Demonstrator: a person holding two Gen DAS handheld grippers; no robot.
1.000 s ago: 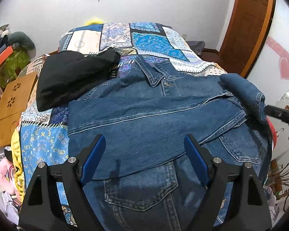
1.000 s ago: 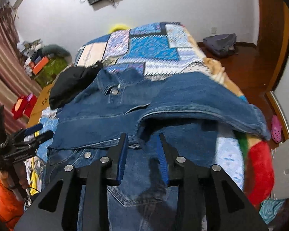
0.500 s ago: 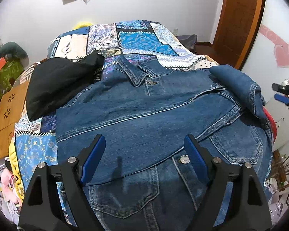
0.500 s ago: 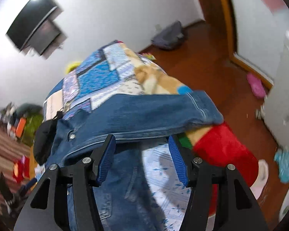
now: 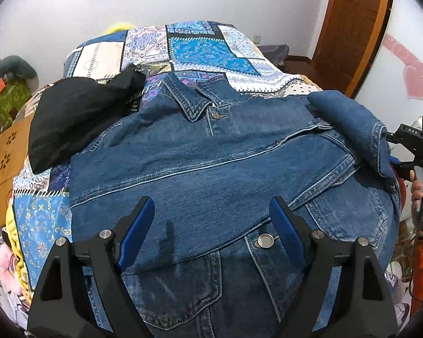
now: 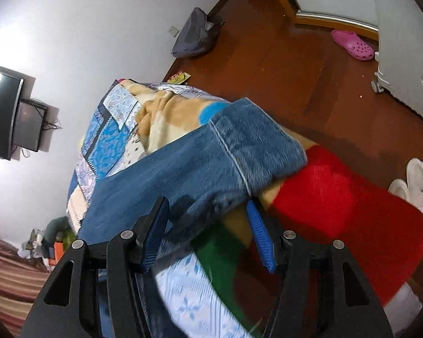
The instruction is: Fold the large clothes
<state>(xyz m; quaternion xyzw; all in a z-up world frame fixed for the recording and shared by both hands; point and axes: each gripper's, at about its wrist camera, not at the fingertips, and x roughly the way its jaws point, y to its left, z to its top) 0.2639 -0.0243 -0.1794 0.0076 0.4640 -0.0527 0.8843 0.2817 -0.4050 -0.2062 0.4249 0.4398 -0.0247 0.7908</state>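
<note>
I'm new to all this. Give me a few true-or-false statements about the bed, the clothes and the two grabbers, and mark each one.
1. A denim jacket lies spread on the bed. True.
2. The left gripper is clamped on the jacket. False: its jaws stand wide open above the denim, pressing on nothing.
3. A black garment lies beside the jacket's collar. True.
4. The sleeve is tucked flat under the jacket. False: it hangs over the bed's edge, in front of the right gripper.
5. A green shoe lies on the floor. False: the shoe is pink.
</note>
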